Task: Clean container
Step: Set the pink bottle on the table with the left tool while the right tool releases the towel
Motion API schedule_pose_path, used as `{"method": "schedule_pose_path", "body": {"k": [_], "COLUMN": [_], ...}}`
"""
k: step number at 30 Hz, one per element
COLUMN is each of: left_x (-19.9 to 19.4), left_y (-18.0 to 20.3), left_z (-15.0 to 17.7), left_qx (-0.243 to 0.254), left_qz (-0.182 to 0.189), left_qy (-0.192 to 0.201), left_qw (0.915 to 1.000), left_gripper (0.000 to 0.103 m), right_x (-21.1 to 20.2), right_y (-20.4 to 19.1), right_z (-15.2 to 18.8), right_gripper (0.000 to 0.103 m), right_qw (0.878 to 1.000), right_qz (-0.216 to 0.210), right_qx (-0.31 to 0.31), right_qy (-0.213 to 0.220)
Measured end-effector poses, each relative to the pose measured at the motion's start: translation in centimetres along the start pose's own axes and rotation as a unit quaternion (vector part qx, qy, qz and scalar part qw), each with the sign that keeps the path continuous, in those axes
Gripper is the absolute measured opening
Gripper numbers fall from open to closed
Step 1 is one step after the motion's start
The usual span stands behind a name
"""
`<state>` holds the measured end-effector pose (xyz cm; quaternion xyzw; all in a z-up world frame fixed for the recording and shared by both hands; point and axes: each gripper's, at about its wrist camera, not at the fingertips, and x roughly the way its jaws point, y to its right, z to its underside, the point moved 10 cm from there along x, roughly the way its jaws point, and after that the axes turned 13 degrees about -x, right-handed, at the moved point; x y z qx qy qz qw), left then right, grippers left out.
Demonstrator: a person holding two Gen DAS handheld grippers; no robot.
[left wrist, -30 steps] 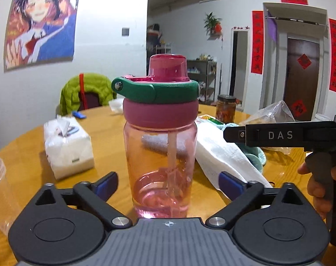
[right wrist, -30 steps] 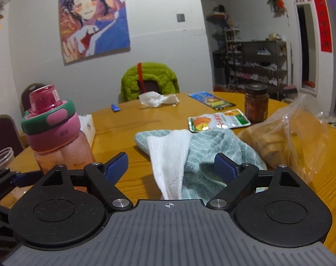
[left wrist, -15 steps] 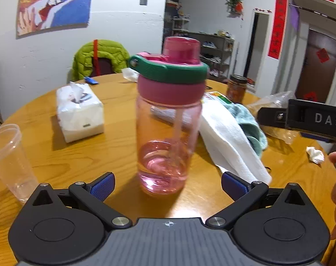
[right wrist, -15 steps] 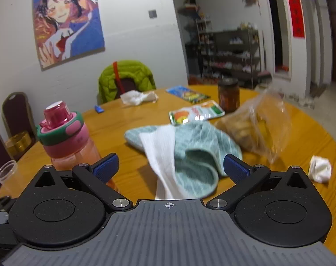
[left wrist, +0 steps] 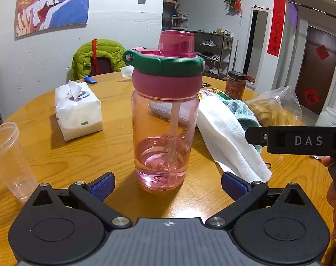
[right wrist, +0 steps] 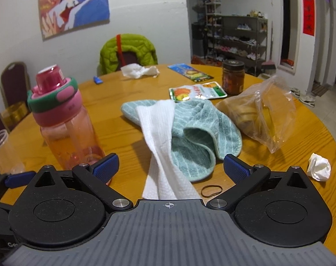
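A pink see-through bottle (left wrist: 165, 122) with a green and pink lid stands upright on the round wooden table (left wrist: 114, 146); a straw and a little liquid show inside. My left gripper (left wrist: 166, 185) is open, just in front of the bottle, not touching it. The bottle also shows at the left of the right wrist view (right wrist: 66, 119). My right gripper (right wrist: 171, 167) is open above a white cloth (right wrist: 163, 146) draped over a teal towel (right wrist: 196, 128). The right gripper's body also shows at the right edge of the left wrist view.
A tissue pack (left wrist: 77, 110) and a clear plastic cup (left wrist: 10, 159) stand left of the bottle. A jar (right wrist: 233, 79), snack packets (right wrist: 197, 90), a plastic bag (right wrist: 261, 115), a crumpled tissue (right wrist: 318, 166) and a rubber band (right wrist: 211, 191) lie on the table.
Both grippers have drawn back and risen a little. The bottle now stands clear ahead of the left fingers, and the right view looks down more onto the cloths.
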<state>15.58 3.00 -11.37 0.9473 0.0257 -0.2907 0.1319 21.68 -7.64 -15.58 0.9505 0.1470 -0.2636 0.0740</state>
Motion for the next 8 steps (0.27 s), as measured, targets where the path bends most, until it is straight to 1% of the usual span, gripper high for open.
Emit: {"method": "schedule_pose_path", "body": {"k": [4, 8], "left_x": [-0.05, 0.17], "left_y": [0.09, 0.1], "left_z": [-0.06, 0.0], "left_qx": [0.002, 0.001], "left_qz": [0.003, 0.008], "left_qy": [0.004, 0.004], "left_qw": [1.0, 1.0], "left_gripper": [0.102, 0.102], "right_x": [0.02, 0.14], "right_y": [-0.01, 0.17], "right_z": [0.21, 0.27], "right_gripper": [0.103, 0.103], "right_qw": [1.0, 1.0], "right_qz": [-0.016, -0.007], "right_qx": [0.004, -0.003], "right_qy": [-0.009, -0.008]}}
